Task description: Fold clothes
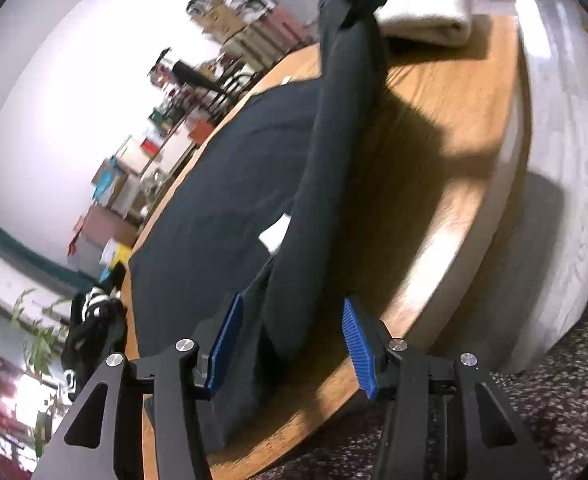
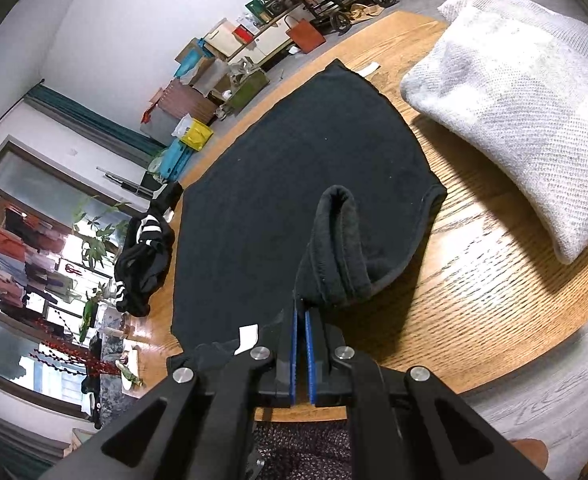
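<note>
Black garment (image 2: 294, 184) lay mid-frame on the wooden table (image 2: 473, 280); right gripper (image 2: 302, 316) clamped its lifted edge, left gripper (image 1: 292, 344) stood open around a fold

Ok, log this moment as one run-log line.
right gripper: shut on black garment edge | left gripper: open around fold | white knit: folded aside

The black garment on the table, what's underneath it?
The black garment lies spread on the wooden table, bare wood showing around its edges. The right gripper pinches up one edge. Anything under the flat part is covered.
</note>
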`<state>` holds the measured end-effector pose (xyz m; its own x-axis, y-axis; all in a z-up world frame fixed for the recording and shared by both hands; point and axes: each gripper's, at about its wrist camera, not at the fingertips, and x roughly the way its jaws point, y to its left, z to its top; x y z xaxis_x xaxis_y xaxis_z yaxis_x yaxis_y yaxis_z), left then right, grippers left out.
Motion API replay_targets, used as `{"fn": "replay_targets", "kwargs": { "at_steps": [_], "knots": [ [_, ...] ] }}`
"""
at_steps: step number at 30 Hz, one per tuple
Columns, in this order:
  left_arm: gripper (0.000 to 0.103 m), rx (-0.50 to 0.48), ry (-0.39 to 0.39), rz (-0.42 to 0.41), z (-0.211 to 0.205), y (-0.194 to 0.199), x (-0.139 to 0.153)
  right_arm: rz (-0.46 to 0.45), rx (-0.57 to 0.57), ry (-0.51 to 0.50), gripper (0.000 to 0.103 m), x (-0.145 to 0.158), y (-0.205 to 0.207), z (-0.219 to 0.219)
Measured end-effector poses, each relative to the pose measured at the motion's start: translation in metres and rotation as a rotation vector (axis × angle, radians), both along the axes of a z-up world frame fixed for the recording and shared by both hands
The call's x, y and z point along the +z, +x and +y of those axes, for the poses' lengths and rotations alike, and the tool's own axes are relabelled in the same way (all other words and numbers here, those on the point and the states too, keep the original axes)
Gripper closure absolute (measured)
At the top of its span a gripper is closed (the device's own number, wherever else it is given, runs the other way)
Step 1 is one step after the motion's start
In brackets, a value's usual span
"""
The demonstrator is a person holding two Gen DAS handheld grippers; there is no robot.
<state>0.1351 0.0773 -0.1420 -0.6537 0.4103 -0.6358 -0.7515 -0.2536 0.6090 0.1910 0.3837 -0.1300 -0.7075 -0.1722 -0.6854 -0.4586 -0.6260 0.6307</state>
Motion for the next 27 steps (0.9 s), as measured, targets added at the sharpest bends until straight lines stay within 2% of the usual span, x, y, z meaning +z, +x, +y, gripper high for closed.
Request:
{"fn": "replay_targets", "kwargs": {
  "at_steps": [4,6,7,8,13,18,21,27],
  "knots": [
    [0.052,0.047,-0.004,-0.016,-0.001,-0.009,0.001,0.003,-0.005,0.002,0.098,0.001,0.003,0.003],
    [0.072,0.062,-0.022,-0.026,-0.003,-0.012,-0.002,-0.003,-0.01,0.003,0.098,0.0,0.005,0.004],
    [0.087,0.07,-0.035,-0.031,-0.004,-0.013,-0.004,-0.009,-0.011,0.0,0.098,-0.002,0.005,0.004],
    [0.094,0.076,-0.053,-0.038,-0.004,-0.014,-0.006,-0.015,-0.013,-0.002,0.098,-0.004,0.006,0.005],
    [0.098,0.113,-0.101,-0.097,-0.001,-0.021,-0.008,-0.089,-0.021,-0.042,0.098,-0.026,0.013,0.004],
    [0.098,0.175,-0.104,-0.309,0.007,-0.049,0.013,-0.135,-0.049,-0.141,0.098,-0.052,0.026,0.011],
    [0.098,0.188,-0.121,-0.432,0.016,-0.076,0.03,-0.107,-0.063,-0.187,0.098,-0.053,0.021,0.02],
    [0.098,0.198,-0.136,-0.506,0.043,-0.124,0.052,-0.035,-0.058,-0.204,0.098,-0.04,-0.005,0.037]
  ]
}}
